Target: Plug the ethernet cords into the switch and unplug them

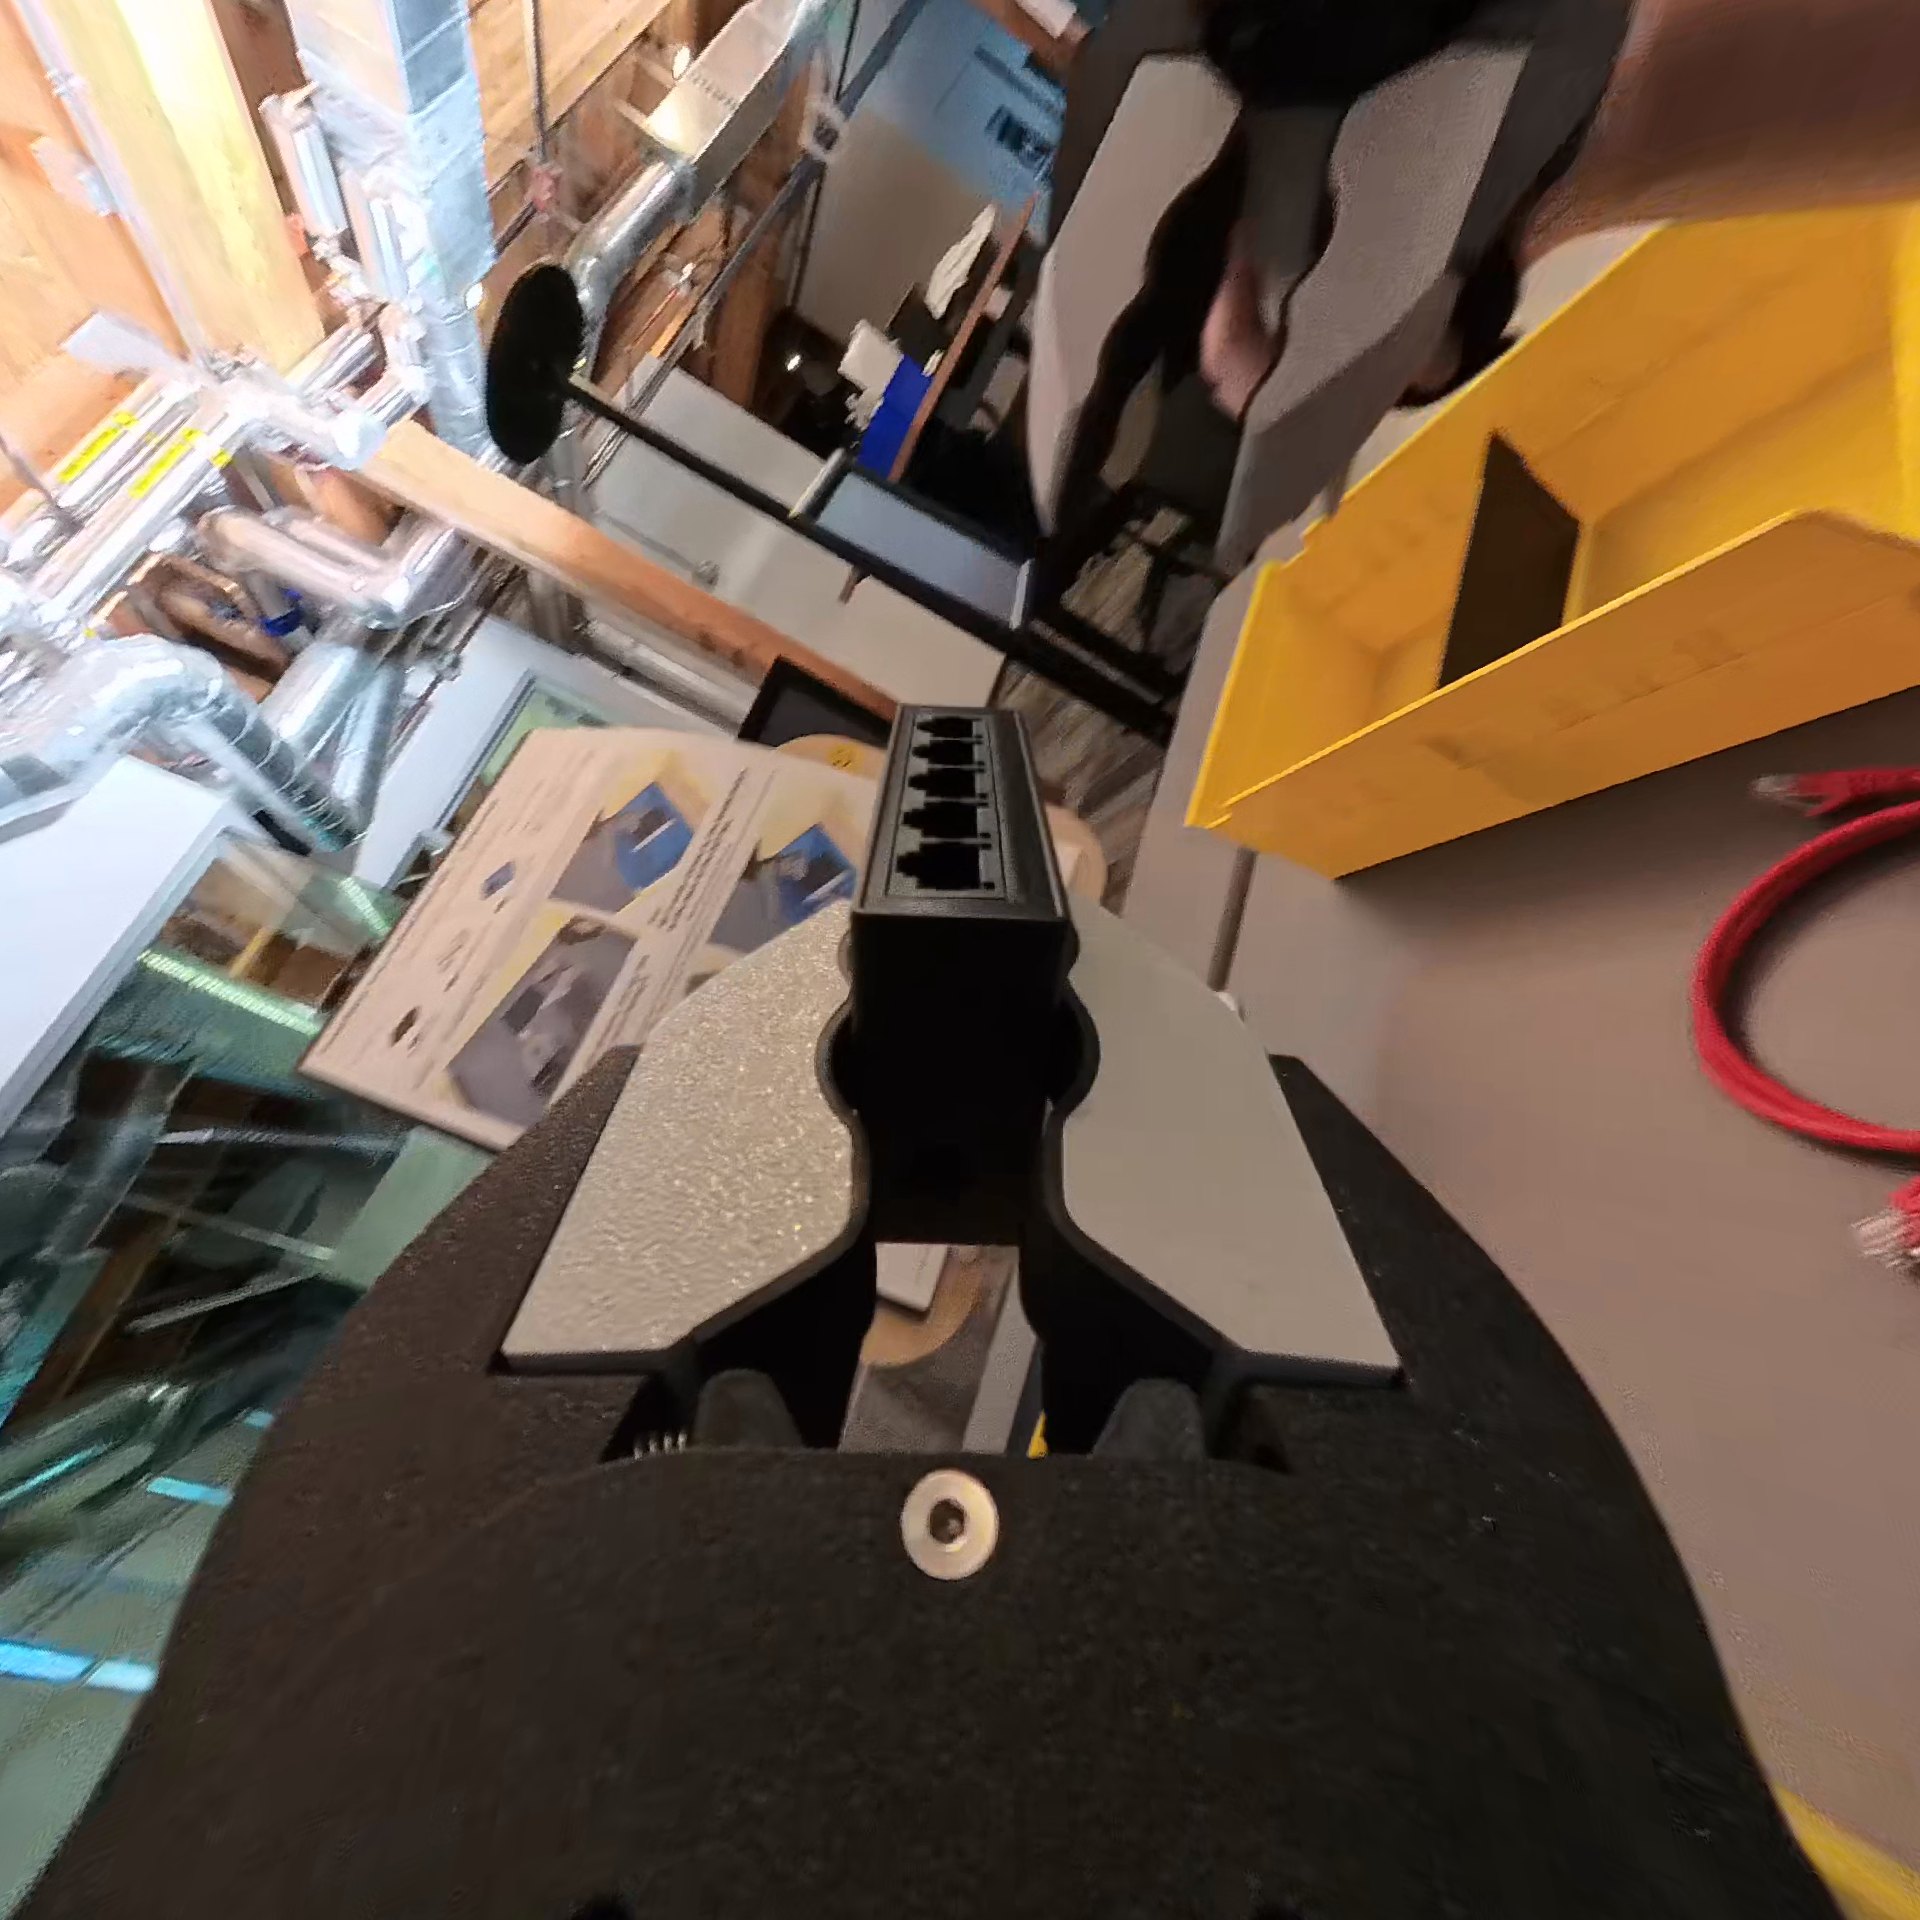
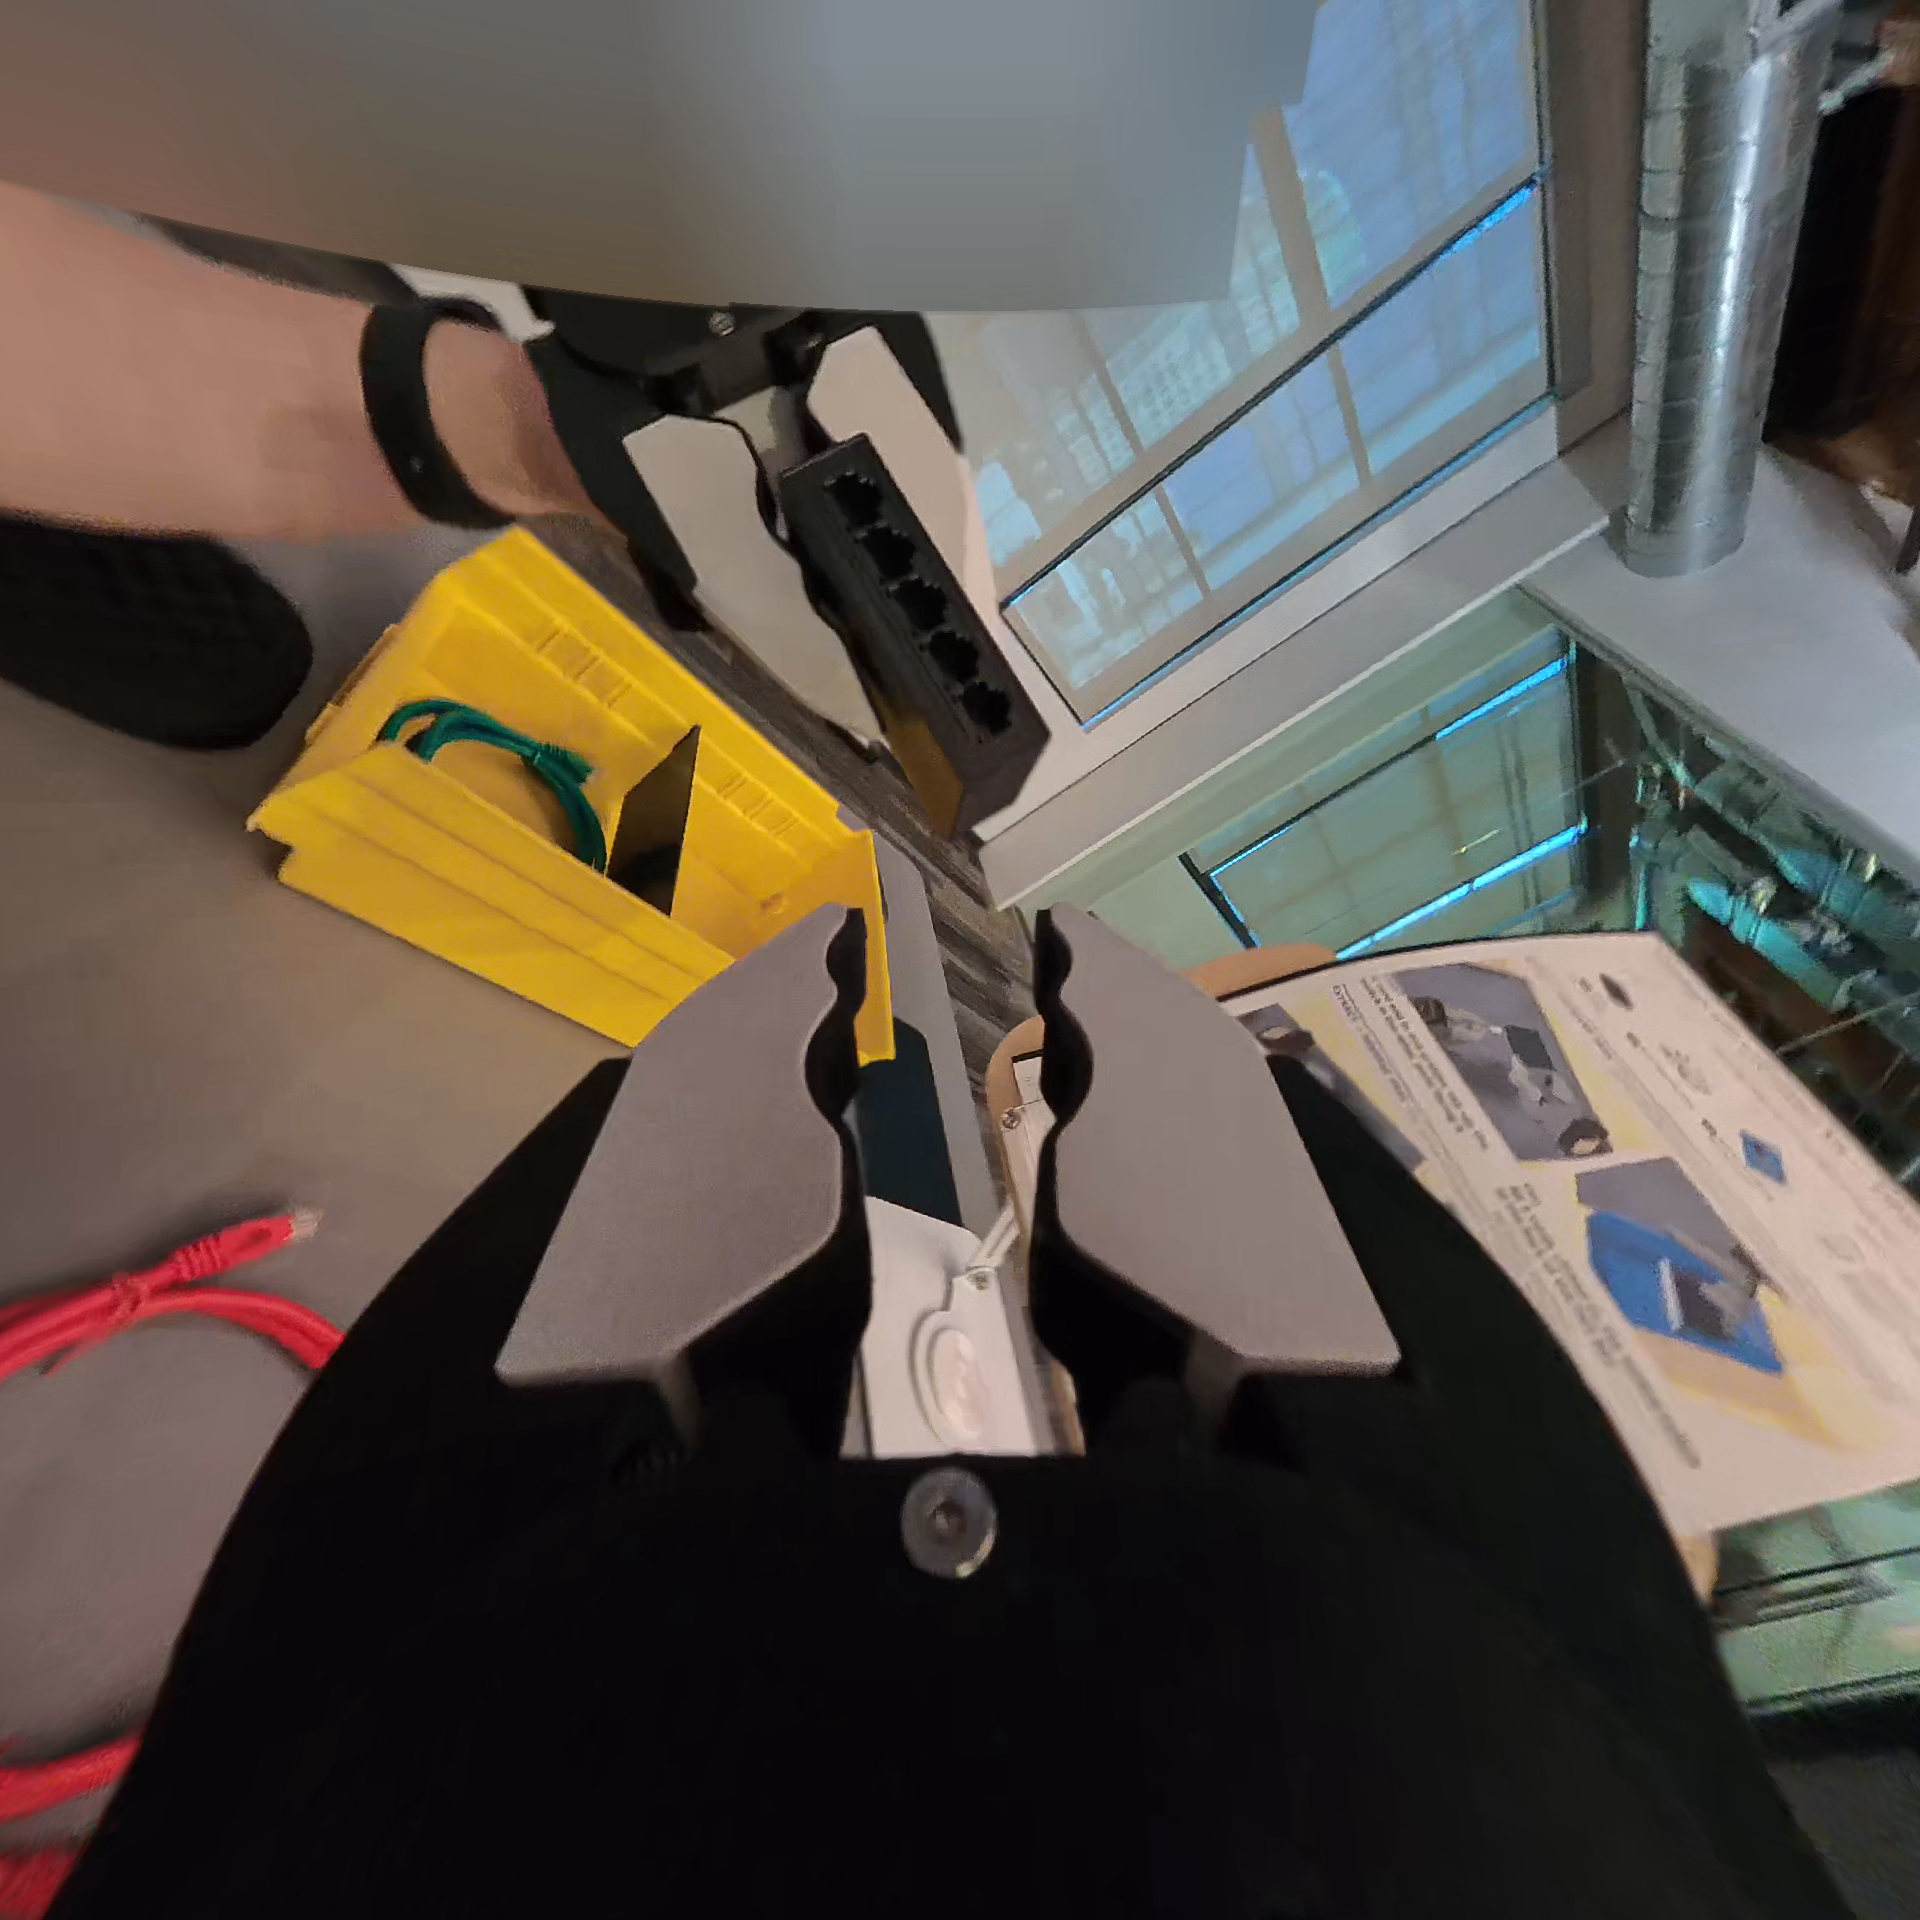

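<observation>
A: Start at your left gripper [image 1: 961, 1049]. What do its jaws have?

B: They're closed on the switch [image 1: 961, 894], pinching its black body from both sides near one end. You're holding it up in the air, off the tabletop [image 1: 1507, 1195].

A: Which way does the switch run?

B: Its long axis runs straight out along your fingers, away from the left wrist camera, so most of the body sticks out past the jaw tips. The five ports sit in a row along that axis, and every one shows as an open socket. From the right wrist view the port face is turned toward your right gripper [image 2: 951, 977], with the switch [image 2: 914, 634] slanting down and to the right in the picture.

A: And the right jaws?

B: They stand apart with a clear gap and nothing between them. They're well short of the switch.

A: Where are the cords?

B: A red ethernet cord [image 1: 1787, 977] lies looped on the tabletop off to the side, one clear plug end [image 2: 303, 1224] resting free. A green cord [image 2: 499, 769] is coiled inside the yellow bin [image 2: 468, 894], left of its black divider. The bin sits on the tabletop beyond the red cord. A printed instruction sheet [image 2: 1558, 1174] lies beyond the tabletop's edge.
</observation>
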`<state>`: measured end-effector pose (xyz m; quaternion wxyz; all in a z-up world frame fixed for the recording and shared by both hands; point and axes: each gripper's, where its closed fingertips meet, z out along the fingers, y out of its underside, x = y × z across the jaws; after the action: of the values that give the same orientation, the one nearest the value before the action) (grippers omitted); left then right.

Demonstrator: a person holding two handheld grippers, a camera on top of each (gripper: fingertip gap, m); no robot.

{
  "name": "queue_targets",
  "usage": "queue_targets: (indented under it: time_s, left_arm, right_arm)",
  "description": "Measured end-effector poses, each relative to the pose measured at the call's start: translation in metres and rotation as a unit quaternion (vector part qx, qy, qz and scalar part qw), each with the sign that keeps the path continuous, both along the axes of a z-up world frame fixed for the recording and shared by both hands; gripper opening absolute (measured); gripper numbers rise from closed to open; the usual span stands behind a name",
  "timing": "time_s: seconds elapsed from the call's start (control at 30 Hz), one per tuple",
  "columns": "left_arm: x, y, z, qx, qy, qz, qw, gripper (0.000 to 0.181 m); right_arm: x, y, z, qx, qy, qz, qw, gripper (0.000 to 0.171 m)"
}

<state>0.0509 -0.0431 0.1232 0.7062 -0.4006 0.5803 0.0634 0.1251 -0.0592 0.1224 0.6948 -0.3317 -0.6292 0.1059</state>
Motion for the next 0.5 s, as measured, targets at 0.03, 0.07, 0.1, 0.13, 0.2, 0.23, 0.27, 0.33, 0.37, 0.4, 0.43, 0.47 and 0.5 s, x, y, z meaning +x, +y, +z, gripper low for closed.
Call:
queue_targets:
  time_s: [0.03, 0.07, 0.1, 0.13, 0.2, 0.23, 0.27, 0.33, 0.37, 0.4, 0.43, 0.47, 0.5]
  left_arm:
    - [-0.008, 0.003, 0.004, 0.007, -0.003, 0.013, 1.000, 0.029]
    - [-0.014, 0.006, 0.006, 0.011, -0.005, 0.022, 1.000, 0.029]
    - [-0.019, 0.007, 0.008, 0.012, -0.009, 0.028, 1.000, 0.029]
    - [-0.022, 0.008, 0.010, 0.012, -0.013, 0.032, 0.999, 0.029]
    - [-0.026, 0.008, 0.013, 0.014, -0.017, 0.033, 0.999, 0.029]
    - [-0.026, 0.007, 0.014, 0.014, -0.019, 0.033, 0.999, 0.029]
    - [-0.027, 0.007, 0.015, 0.015, -0.020, 0.034, 0.999, 0.029]
    - [-0.028, 0.006, 0.016, 0.018, -0.017, 0.035, 0.999, 0.029]
    - [-0.028, 0.005, 0.017, 0.019, -0.016, 0.036, 0.999, 0.029]
    - [-0.028, 0.003, 0.018, 0.023, -0.016, 0.035, 0.999, 0.029]
    - [-0.028, 0.002, 0.018, 0.024, -0.015, 0.033, 0.999, 0.029]
    - [-0.028, 0.000, 0.019, 0.025, -0.015, 0.033, 0.999, 0.029]
    - [-0.028, -0.001, 0.020, 0.027, -0.017, 0.033, 0.999, 0.029]
  right_arm:
    - [0.001, 0.002, 0.004, -0.023, 0.013, -0.004, 1.000, 0.032]
    - [0.002, 0.004, 0.009, -0.054, 0.027, -0.010, 0.998, 0.032]
    - [0.001, 0.005, 0.014, -0.094, 0.040, -0.019, 0.995, 0.032]
    - [0.000, 0.004, 0.017, -0.140, 0.047, -0.027, 0.989, 0.033]
    - [-0.003, 0.002, 0.018, -0.213, 0.059, -0.058, 0.973, 0.032]
    - [-0.006, 0.002, 0.014, -0.241, 0.062, -0.077, 0.966, 0.031]
    - [-0.010, 0.002, 0.007, -0.265, 0.058, -0.096, 0.958, 0.030]
    - [-0.018, 0.002, -0.022, -0.305, 0.039, -0.135, 0.942, 0.030]
    - [-0.022, 0.002, -0.044, -0.324, 0.027, -0.152, 0.933, 0.030]
    - [-0.024, 0.001, -0.069, -0.343, 0.020, -0.171, 0.924, 0.028]
    - [-0.025, -0.002, -0.096, -0.364, 0.015, -0.185, 0.913, 0.024]
    - [-0.027, -0.007, -0.122, -0.389, 0.010, -0.194, 0.900, 0.021]
    - [-0.027, -0.011, -0.147, -0.414, 0.004, -0.207, 0.886, 0.018]
